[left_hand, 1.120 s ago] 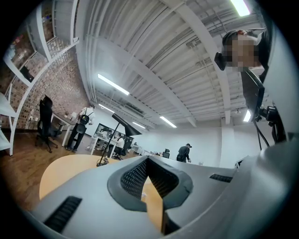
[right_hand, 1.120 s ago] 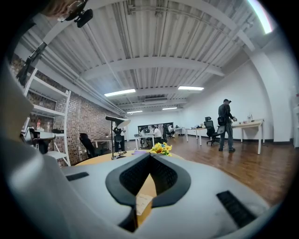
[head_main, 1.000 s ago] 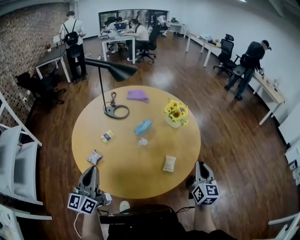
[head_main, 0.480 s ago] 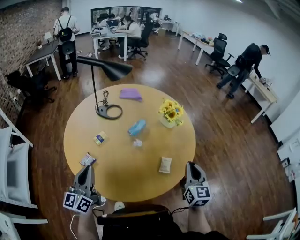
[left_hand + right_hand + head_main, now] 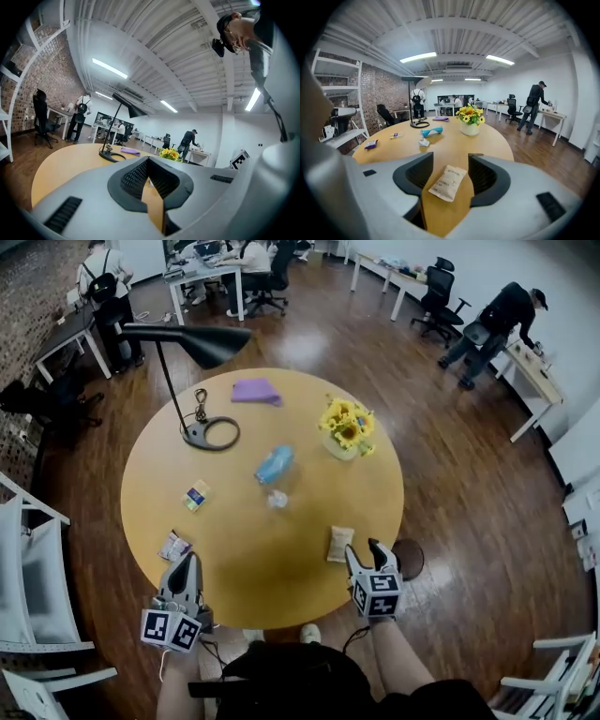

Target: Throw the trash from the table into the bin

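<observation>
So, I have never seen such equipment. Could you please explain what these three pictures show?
There is no robot here. A person holds two tools, the left hand-held gripper and the right hand-held gripper. The head view comes from a camera on the person's head, looking down. The other two views come from a camera on each gripper. On the round table are a lamp, flowers, a purple cloth, a blue object and small packets. The left one is shut and empty. The right one's jaws have just been opening; a beige packet lies between them on the table, not gripped.
</observation>
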Demonstrator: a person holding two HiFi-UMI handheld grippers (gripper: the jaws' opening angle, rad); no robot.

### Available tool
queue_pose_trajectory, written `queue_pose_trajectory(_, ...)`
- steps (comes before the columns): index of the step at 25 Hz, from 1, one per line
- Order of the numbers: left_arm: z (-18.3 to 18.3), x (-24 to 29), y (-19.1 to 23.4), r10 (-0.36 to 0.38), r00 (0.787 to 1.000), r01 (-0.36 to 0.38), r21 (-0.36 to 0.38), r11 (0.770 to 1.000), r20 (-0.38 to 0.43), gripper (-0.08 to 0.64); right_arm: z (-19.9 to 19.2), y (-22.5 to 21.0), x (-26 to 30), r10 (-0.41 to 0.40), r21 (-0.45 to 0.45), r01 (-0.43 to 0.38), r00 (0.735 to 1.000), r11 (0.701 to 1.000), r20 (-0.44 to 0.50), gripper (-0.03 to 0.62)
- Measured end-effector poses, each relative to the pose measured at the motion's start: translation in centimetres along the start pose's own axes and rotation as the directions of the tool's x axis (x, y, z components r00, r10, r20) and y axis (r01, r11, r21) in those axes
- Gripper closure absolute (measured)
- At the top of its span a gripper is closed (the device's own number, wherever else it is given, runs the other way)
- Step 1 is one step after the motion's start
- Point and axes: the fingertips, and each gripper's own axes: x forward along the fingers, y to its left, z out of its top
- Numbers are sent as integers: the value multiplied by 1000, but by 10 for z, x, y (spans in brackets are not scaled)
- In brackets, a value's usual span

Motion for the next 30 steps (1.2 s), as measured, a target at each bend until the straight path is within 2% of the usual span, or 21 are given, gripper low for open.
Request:
queue_pose_trajectory(2, -9, 6, 0, 18, 998, -17, 21, 1000, -54, 560, -20, 7, 8, -16, 12, 17, 998, 1000, -54, 310)
queue_pose_trajectory(5, -32, 19, 1, 25, 992, -25, 0, 1000, -122, 560, -47, 7, 29, -45, 37, 50, 991, 998, -124, 310)
queue_pose_trajectory(7, -47, 28, 3, 11, 987, -15, -27, 1000, -160, 560, -58, 5, 47, -66, 51, 75, 986, 996, -154, 310)
queue_pose_trajectory(11, -73, 32, 5, -19, 967, 10, -36, 999, -254, 560, -70, 5, 70, -106, 71, 121, 977, 990, -187, 310)
queue_pose_trajectory(13, -81, 30, 7, -50, 960, 32, -69, 997, -276, 560, -75, 7, 77, -121, 79, 139, 972, 987, -201, 310)
queue_pose_trajectory(18, -87, 38, 7, -124, 943, 100, -92, 991, -310, 560, -86, 10, 86, -183, 72, 205, 954, 976, -239, 318)
queue_pose_trajectory(19, -87, 39, 7, -136, 940, 112, -93, 989, -312, 560, -86, 12, 86, -190, 66, 212, 952, 975, -241, 334)
queue_pose_trajectory(20, -86, 40, 6, -148, 938, 124, -97, 988, -312, 560, -87, 15, 85, -196, 58, 216, 950, 975, -242, 388)
queue_pose_trajectory(21, -85, 40, 5, -160, 937, 134, -104, 986, -310, 560, -88, 17, 84, -198, 52, 217, 949, 975, -244, 396)
queue_pose_trajectory(26, -75, 33, 11, -191, 939, 160, -128, 979, -287, 560, -91, 28, 75, -198, 58, 217, 950, 974, -241, 413)
queue_pose_trajectory(30, -66, 28, 23, -193, 947, 163, -131, 978, -257, 560, -77, 30, 59, -225, 58, 239, 955, 969, -192, 416)
